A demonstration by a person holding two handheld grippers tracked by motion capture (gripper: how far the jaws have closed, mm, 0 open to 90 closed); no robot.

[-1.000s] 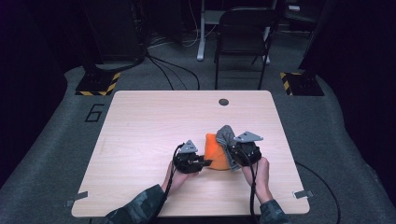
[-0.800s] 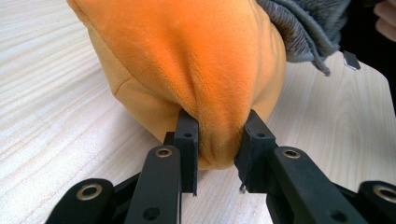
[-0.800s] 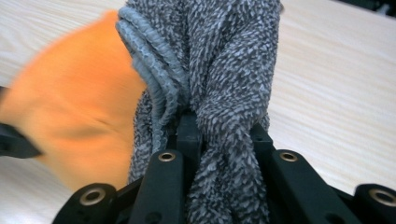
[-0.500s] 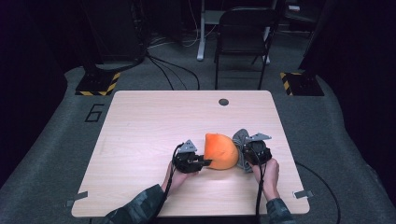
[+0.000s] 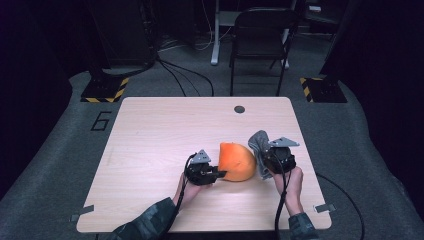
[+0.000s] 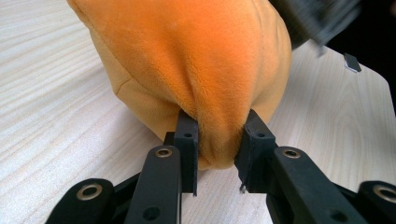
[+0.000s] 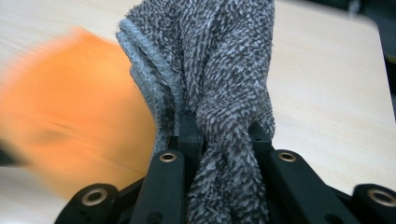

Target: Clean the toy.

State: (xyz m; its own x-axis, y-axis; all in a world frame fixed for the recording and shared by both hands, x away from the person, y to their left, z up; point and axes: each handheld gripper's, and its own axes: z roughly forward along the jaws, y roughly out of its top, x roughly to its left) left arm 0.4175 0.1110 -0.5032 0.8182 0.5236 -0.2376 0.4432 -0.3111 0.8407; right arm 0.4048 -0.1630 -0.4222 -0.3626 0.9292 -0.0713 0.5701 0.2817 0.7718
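left gripper [image 6: 219, 149] pinching orange plush [image 6: 196, 65] | right gripper [image 7: 219, 135] clamping grey cloth [image 7: 224, 70]

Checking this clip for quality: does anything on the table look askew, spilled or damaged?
Nothing stands out. The left tool pinches a fold of the orange plush item, which sits on the wooden table. The right tool grips a bunched grey towel just beside it. No spills or tears are visible.

1. The orange plush cushion [image 5: 236, 161] sat domed right of centre in the high view, one fold pinched.
2. The grey terry cloth [image 5: 259, 145] stood bunched upright just right of it.
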